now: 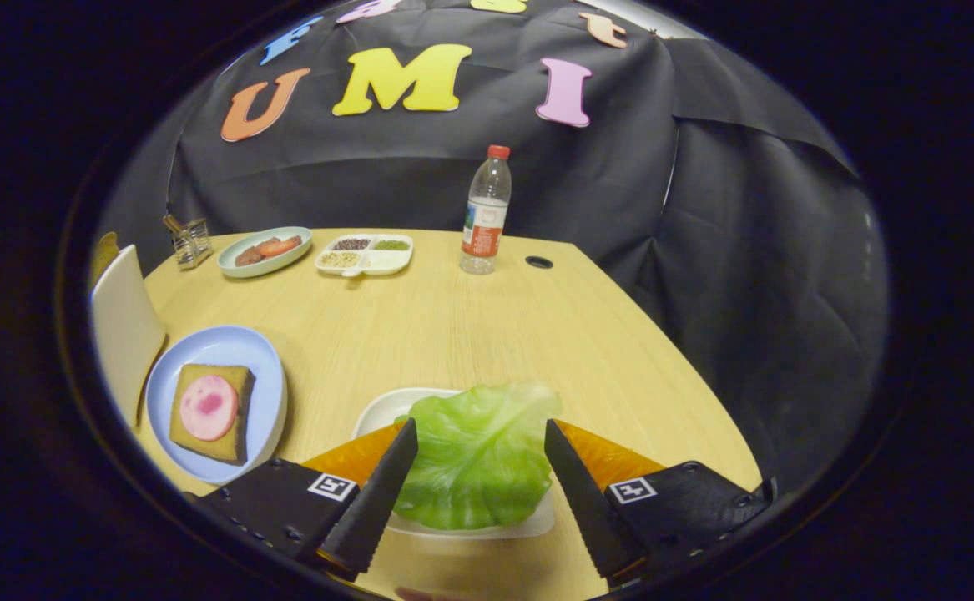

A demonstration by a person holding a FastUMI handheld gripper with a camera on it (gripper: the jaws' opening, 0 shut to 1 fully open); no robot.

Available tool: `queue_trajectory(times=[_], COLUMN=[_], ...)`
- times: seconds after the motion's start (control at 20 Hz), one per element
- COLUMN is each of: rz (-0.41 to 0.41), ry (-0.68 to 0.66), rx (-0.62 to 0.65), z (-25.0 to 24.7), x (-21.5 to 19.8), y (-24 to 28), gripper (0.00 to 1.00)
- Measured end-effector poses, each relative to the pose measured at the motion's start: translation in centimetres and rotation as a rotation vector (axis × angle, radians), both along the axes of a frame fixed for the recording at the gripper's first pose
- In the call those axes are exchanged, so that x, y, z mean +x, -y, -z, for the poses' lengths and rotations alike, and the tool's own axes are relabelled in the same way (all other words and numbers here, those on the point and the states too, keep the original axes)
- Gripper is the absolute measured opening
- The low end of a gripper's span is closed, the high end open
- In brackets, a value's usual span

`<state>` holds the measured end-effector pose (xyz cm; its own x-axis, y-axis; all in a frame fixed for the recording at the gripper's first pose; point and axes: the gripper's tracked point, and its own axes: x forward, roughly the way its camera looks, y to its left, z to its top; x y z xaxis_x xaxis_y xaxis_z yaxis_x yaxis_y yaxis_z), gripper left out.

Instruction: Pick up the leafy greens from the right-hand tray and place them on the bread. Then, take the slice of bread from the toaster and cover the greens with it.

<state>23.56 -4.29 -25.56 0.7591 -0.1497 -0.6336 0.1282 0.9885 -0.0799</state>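
1. Looking along the gripper [480,434], I see its two black serrated fingers [374,492] spread wide apart, one on each side of the broad pale-green lettuce leaf [478,455]; neither finger visibly presses on it, so I read the tongs as open.
2. That leaf lies on a small white tray [386,409], of which I can make out only the far rim and a strip of the near edge; the leaf and the fingers cover the rest.
3. Well to the left of the fingers sits a light-blue round plate [228,346] holding a square brown slice of bread [240,384] topped with a pink round slice of meat [208,406].
4. Beside that plate stands a cream-coloured slab [123,330], cut off at its outer side; I cannot tell what it is.
5. Far across the light wooden table [470,325] I see a pale-green plate with reddish-brown food [264,249], a white divided tray of small grains [364,253], a clear plastic bottle with a red cap [485,213], and a small metal rack [189,239] too tiny to make out.
6. A blurred pale shape at the bottom between the fingers is unclear.
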Motion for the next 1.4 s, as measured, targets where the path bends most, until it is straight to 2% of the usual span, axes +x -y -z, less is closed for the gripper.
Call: queue_trajectory(times=[0.15, 0.25, 0.35, 0.45, 0.6, 0.7, 0.75, 0.8, 0.95, 1.15, 1.4], rz=[-0.002, 0.006, 0.011, 0.024, 0.010, 0.001, 0.005, 0.001, -0.008, -0.014, -0.057], ry=[-0.105, -0.106, -0.093, -0.072, -0.064, -0.063, -0.057, -0.066, -0.064, -0.045, 0.033], rx=[0.071, 0.128, 0.133, 0.137, 0.158, 0.136, 0.138, 0.130, 0.089, 0.175, 0.204], z=[2.6, 2.9, 2.7, 2.9, 2.9, 3.0, 2.8, 2.9, 2.3, 0.4, -4.0], x=[-1.0, -0.8, -0.5, -0.2, 0.0, 0.0, 0.0, 0.1, 0.0, -1.1, -2.0], y=[-0.5, -0.9, -0.7, -0.5, -1.1, -1.3, -1.4, -1.5, -1.4, -2.7, -5.1], gripper=[0.94, 0.93, 0.92, 0.87, 0.57, 0.29, 0.28, 0.05, 0.03, 0.00, 0.00])
